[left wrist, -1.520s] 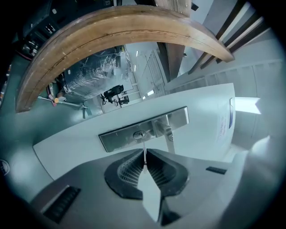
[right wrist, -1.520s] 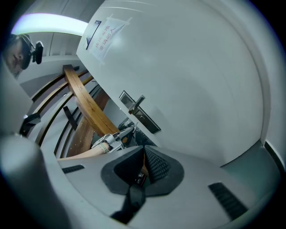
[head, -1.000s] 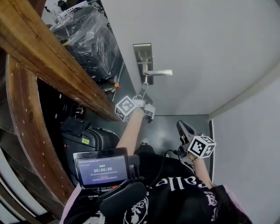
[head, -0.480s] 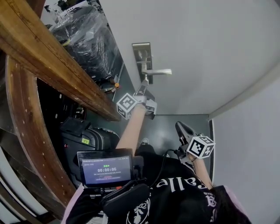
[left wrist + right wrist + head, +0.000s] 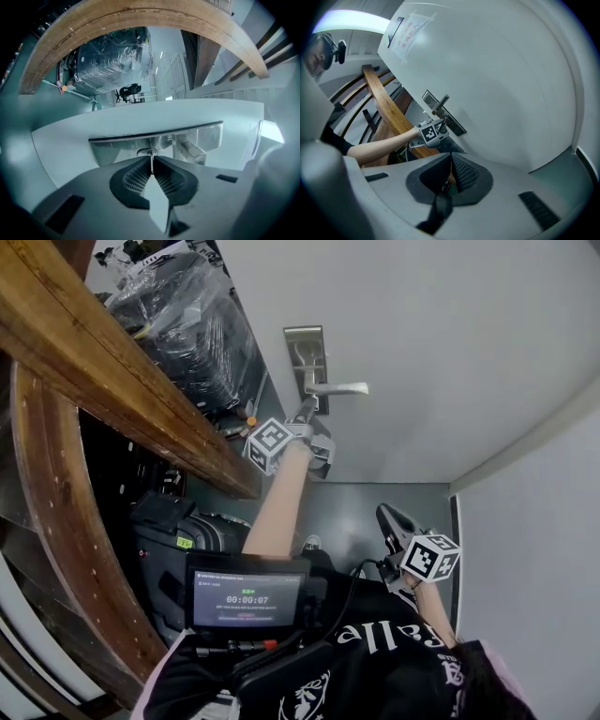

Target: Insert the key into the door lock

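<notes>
The steel lock plate (image 5: pixel 305 360) sits on the white door (image 5: pixel 441 343), with its lever handle (image 5: pixel 337 388) pointing right. My left gripper (image 5: pixel 306 414) is raised to the plate's lower end, just under the lever. In the left gripper view its jaws are shut on a thin key (image 5: pixel 151 162), whose tip meets the round keyhole (image 5: pixel 148 152) on the plate (image 5: pixel 117 146); whether the tip is inside is unclear. The lever (image 5: pixel 193 151) is just right of the keyhole. My right gripper (image 5: pixel 388 517) hangs low by the door, shut and holding nothing, and it looks toward the left gripper (image 5: pixel 438 125).
A curved wooden handrail (image 5: pixel 103 362) runs along the left. Plastic-wrapped black luggage (image 5: pixel 187 324) lies beyond it and a black suitcase (image 5: pixel 173 531) below. A tablet with a timer (image 5: pixel 248 599) hangs at the person's chest. A grey wall (image 5: pixel 525 568) closes the right. A paper notice (image 5: pixel 408 35) is taped on the door.
My left gripper has risen with the key and closed in on the lock plate under the lever. The right gripper has stayed put.
</notes>
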Demonstrator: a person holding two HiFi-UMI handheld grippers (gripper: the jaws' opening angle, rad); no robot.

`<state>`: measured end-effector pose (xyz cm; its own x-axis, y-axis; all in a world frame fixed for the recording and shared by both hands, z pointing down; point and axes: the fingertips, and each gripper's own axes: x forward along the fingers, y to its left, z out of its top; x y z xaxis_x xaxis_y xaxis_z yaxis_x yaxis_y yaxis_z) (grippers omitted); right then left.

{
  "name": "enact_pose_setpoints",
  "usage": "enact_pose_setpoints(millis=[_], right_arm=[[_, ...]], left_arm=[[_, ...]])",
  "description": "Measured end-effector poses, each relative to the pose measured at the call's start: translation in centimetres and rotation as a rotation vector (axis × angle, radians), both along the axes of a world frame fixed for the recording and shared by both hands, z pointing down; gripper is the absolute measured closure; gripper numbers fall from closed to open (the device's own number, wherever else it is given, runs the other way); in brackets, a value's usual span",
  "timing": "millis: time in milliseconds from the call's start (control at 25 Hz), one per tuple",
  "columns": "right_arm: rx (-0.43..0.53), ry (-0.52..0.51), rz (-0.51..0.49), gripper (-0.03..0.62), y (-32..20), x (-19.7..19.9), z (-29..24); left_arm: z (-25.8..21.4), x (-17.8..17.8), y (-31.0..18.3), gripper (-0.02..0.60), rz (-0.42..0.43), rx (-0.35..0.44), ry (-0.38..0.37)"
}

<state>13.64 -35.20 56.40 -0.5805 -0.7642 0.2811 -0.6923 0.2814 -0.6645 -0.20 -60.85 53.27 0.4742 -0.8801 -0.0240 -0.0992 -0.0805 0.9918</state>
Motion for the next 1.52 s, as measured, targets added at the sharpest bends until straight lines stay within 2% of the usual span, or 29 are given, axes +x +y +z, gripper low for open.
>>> enact_pose_setpoints(millis=[160,280,360,440,560,720,880,1080,1200,1360,1520], right_arm=[[0.001,0.002,0.009,0.574,-0.1,0.3,0.2],[0.008,0.008,0.005,0.574,-0.6,0.2,0.0],[0.019,0.017,-0.005,0.574,-0.9,0.2,-0.3],[0.030,0.021,-0.014,0.574,-0.9,0.3,-0.6],[0.042,0.017,-0.035,0.574,-0.7,0.4,-1.2],[0.055,0.024,-0.094,0.574,0.2,0.3,-1.3],[0.064,0.015,-0.146,0.574,0.9,0.1,-1.5],[0.036,-0.004,-0.206,0.574,2.9,-1.1,-0.8],[0.026,-0.006,-0.214,0.574,4.3,-2.2,-0.3],[0.006,-0.003,-0.197,0.574,8.0,-3.7,-0.5],[0.022,0.017,-0.192,0.574,12.9,-7.2,-0.8]], left_arm=[[-0.2,0.4,-0.6,0.555,0.028,0.060,-0.026],[-0.4,0.6,-0.6,0.551,0.072,0.130,-0.162],[-0.5,1.2,0.1,0.532,0.142,0.166,-0.264],[-0.1,1.9,1.6,0.522,0.215,0.189,-0.338],[0.4,2.4,4.3,0.523,0.268,0.223,-0.428],[1.1,3.0,9.5,0.525,0.335,0.304,-0.554],[1.5,3.0,15.0,0.534,0.338,0.364,-0.683],[2.5,3.1,23.9,0.548,0.341,0.375,-0.775],[2.6,2.8,28.5,0.553,0.369,0.399,-0.864],[1.5,2.8,34.5,0.556,0.442,0.510,-1.039],[0.9,0.9,40.4,0.558,0.527,0.691,-1.218]])
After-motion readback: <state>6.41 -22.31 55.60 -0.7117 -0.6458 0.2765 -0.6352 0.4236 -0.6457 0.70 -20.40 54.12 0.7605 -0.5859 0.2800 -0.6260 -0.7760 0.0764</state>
